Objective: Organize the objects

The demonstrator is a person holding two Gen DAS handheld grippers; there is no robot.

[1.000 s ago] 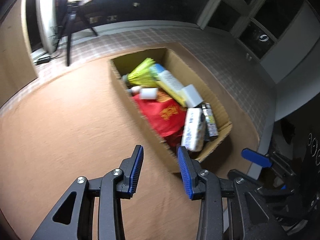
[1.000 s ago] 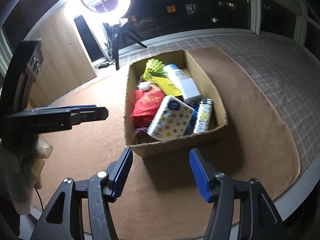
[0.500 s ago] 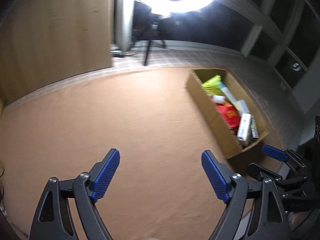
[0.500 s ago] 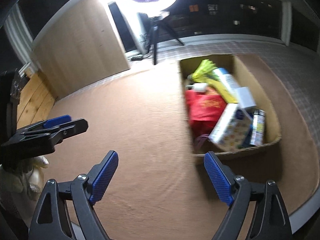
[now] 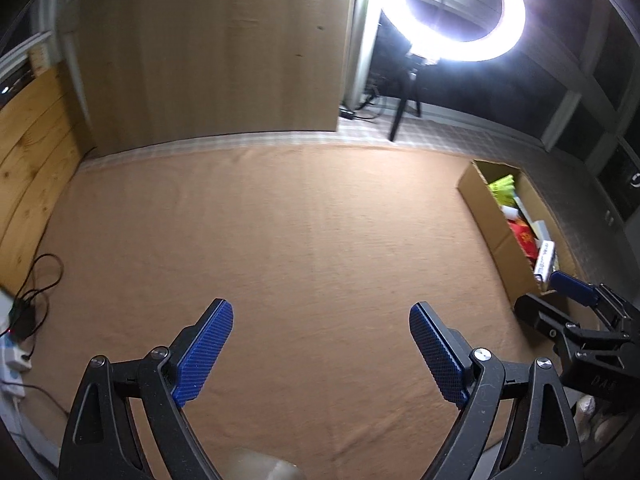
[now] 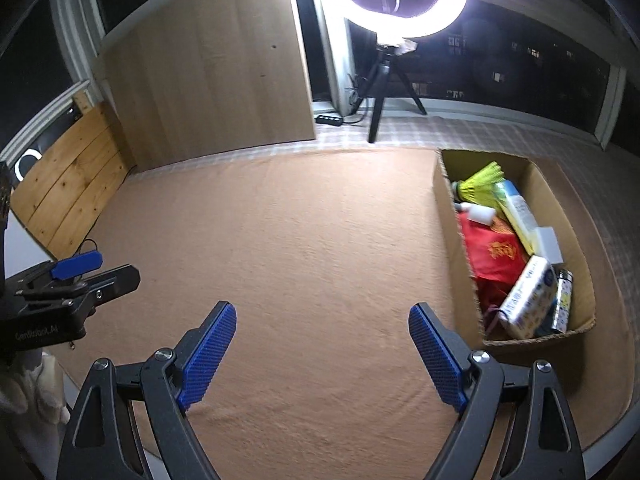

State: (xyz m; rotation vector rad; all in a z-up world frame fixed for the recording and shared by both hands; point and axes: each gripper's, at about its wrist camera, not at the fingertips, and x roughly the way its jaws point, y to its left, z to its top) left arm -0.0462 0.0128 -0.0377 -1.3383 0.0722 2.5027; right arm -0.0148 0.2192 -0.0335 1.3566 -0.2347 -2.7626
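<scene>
A cardboard box (image 6: pixel 448 216) sits on the brown carpet at the right; it also shows in the left wrist view (image 5: pixel 480 196). Inside it lie a yellow shuttlecock (image 6: pixel 482 184), a blue-and-white tube (image 6: pixel 518 210), a red cloth bag (image 6: pixel 494 254), a white box (image 6: pixel 548 242), a patterned tissue pack (image 6: pixel 528 296) and a can (image 6: pixel 562 300). My left gripper (image 5: pixel 320 352) is open and empty over bare carpet. My right gripper (image 6: pixel 322 352) is open and empty, left of the box.
A ring light on a tripod (image 6: pixel 384 80) stands at the back on checked matting. A wooden panel (image 6: pixel 208 80) leans behind the carpet. Wood boards (image 6: pixel 68 184) stand at the left. Cables and a power strip (image 5: pixel 16 320) lie at the left edge.
Both grippers have swung left, away from the box, and opened wider. The box has shifted to the right of both views.
</scene>
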